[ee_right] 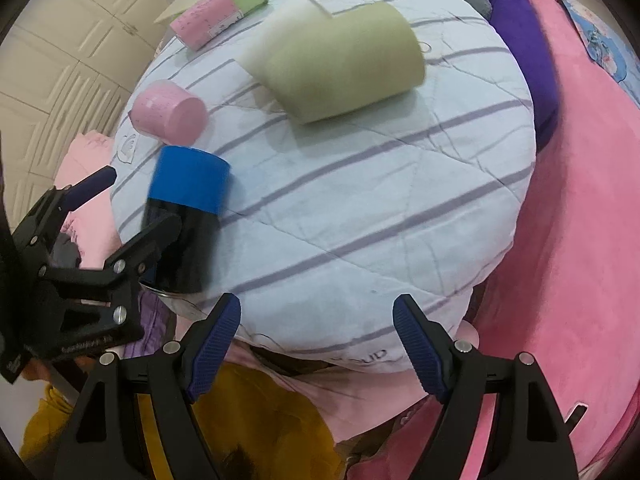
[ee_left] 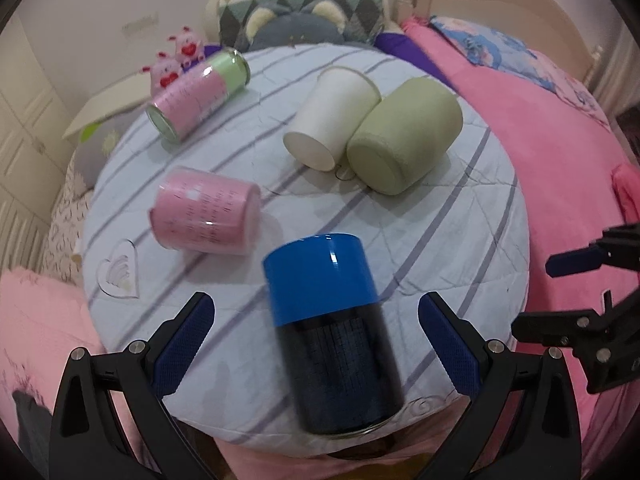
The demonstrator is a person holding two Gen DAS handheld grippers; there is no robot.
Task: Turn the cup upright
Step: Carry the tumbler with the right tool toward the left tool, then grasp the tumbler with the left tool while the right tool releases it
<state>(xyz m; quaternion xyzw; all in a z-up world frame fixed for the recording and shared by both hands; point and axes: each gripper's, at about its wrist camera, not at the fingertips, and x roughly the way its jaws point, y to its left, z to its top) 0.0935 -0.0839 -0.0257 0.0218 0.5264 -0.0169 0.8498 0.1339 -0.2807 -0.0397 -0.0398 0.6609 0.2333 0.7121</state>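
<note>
Several cups lie on their sides on a round striped cushion point(ee_left: 440, 240). A blue and black cup point(ee_left: 332, 332) lies nearest, between the fingers of my open left gripper point(ee_left: 316, 316), not touched; it also shows in the right wrist view point(ee_right: 184, 216). A pink cup point(ee_left: 204, 216), a white paper cup point(ee_left: 328, 116), a green cup point(ee_left: 404, 136) and a pink and green glass cup point(ee_left: 200, 92) lie further back. My right gripper point(ee_right: 316, 340) is open and empty over the cushion's near edge point(ee_right: 360, 240). The green cup point(ee_right: 340, 60) lies well ahead of it.
The cushion sits on a bed with pink bedding point(ee_left: 540, 140). Plush toys point(ee_left: 176, 60) and a patterned pillow point(ee_left: 300, 4) lie behind it. White cupboard doors point(ee_right: 60, 60) stand on the left. Yellow cloth point(ee_right: 260, 432) is below the right gripper.
</note>
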